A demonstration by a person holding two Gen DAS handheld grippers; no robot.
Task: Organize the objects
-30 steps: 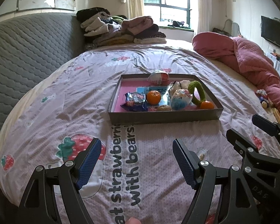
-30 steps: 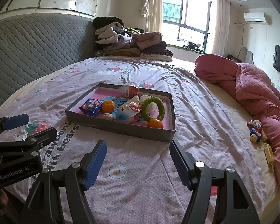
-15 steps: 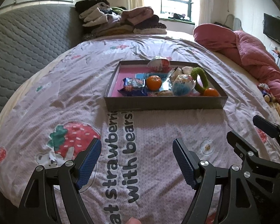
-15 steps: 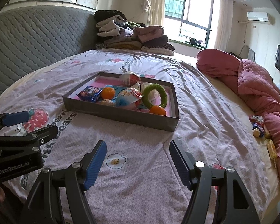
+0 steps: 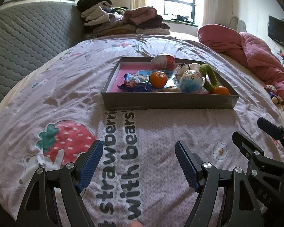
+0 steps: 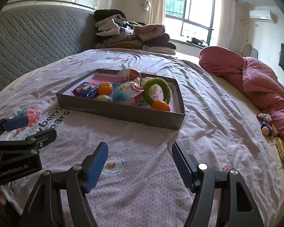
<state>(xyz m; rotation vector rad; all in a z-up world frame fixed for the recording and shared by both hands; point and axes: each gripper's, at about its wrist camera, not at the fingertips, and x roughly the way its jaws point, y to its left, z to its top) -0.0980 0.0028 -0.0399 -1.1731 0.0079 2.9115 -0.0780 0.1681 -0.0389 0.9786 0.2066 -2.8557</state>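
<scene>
When checked against the views from one second before: tray larger and nearer in both wrist views, hence both tools brought forward over the bed sheet toward it. Contents in the same positions throughout; nothing lifted or shifted.

Left gripper: fingers spread wide, nothing between them, held above the printed lettering short of the tray's near wall. Right gripper: fingers likewise spread wide and holding nothing, above the sheet just short of the tray's near right corner.

Location of the task's things: all inside the tray. Blue snack packet at left; one orange just beside it; second orange in the near right corner; green ring leaning behind that orange; blue-and-white egg pack at centre; red-and-white egg against the far wall. Small toys lying well apart at the right edge of the bed.

Meaning for the task, as a judgement: approach with open fingers points to a pick from the tray. Same layout also fits items already gathered into the tray. Not settled by these views.
</scene>
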